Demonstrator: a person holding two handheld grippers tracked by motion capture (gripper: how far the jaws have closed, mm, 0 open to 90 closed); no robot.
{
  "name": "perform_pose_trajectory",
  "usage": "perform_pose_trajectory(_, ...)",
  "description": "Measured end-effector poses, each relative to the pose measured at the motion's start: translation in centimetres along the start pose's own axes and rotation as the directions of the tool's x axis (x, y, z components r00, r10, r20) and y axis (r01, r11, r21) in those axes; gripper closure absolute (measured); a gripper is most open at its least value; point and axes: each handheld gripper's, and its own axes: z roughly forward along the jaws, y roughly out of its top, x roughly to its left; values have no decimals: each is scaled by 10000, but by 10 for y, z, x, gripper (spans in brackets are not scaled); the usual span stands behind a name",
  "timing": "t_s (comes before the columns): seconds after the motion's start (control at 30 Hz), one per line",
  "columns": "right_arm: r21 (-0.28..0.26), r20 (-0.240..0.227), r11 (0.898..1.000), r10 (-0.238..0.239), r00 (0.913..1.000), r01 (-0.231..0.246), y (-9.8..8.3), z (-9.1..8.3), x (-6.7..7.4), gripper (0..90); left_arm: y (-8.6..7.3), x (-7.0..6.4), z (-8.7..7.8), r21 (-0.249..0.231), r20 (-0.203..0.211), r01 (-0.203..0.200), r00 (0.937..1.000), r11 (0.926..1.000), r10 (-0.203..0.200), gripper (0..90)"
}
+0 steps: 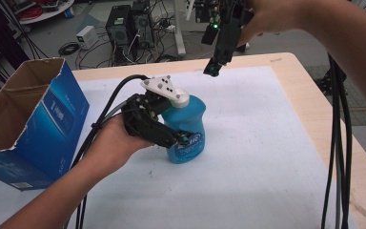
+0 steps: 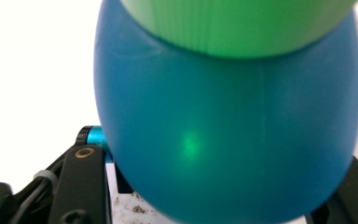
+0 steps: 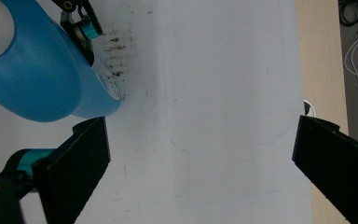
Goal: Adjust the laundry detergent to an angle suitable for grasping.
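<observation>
1. My left gripper (image 1: 183, 138) was low over the table, close to my side, and its jaws were pinching the blue bottle (image 1: 187, 128) around the lower body.
2. The bottle stood upright on the white mat (image 1: 248, 167), near the middle of the table (image 1: 310, 95), and its white cap (image 1: 181, 99) was on top.
3. In the left gripper view the bottle (image 2: 223, 140) sat between my two black jaws, touching both.
4. To my left, a torn blue cardboard box (image 1: 33, 124) stood open on the mat, apart from the bottle.
5. Farther away, my right gripper (image 1: 213, 70) hung in the air above the far part of the mat, pointing down.
6. Its jaws were spread wide and held nothing; in the right gripper view I saw bare mat (image 3: 214, 93) between them.
</observation>
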Motion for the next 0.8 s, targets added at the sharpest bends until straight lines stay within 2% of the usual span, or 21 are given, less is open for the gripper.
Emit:
perform_pose_trajectory(0.2,-11,37,10000,8,10000,-8,0,-1,1,32,1,-2,0,-41,71,-247,9997,9997,247,445)
perform_pose_trajectory(0.3,-27,32,10000,-8,10000,8,-1,-2,1,32,1,-2,-2,-175,260,-201,9995,9996,206,449)
perform_pose_trajectory(0.33,-20,65,10000,13,10000,-13,-1,-3,1,32,1,-1,-4,-68,313,-333,9989,9994,335,450)
perform_pose_trajectory(0.37,-57,69,10000,38,10000,-38,-1,-3,2,32,1,-1,-5,-217,361,-258,9990,9994,266,451)
perform_pose_trajectory(0.43,-43,66,10000,15,10000,-15,-2,-4,2,32,1,-1,-8,-210,409,-392,9984,9990,401,452)
perform_pose_trajectory(0.5,3,83,10000,30,10000,-30,-2,-5,3,32,2,-2,-12,-497,579,-321,9977,9983,349,453)
perform_pose_trajectory(0.53,6,91,10000,18,10000,-18,-2,-5,3,32,3,-1,-15,-494,636,-497,9966,9975,528,453)
perform_pose_trajectory(0.67,31,158,10000,44,9999,-45,-1,-8,6,32,7,0,-23,-751,925,-746,9924,9944,815,453)
perform_pose_trajectory(0.8,-1,191,10000,23,9998,-23,-1,-10,8,33,13,3,-33,-863,1180,-1349,9824,9871,1446,453)
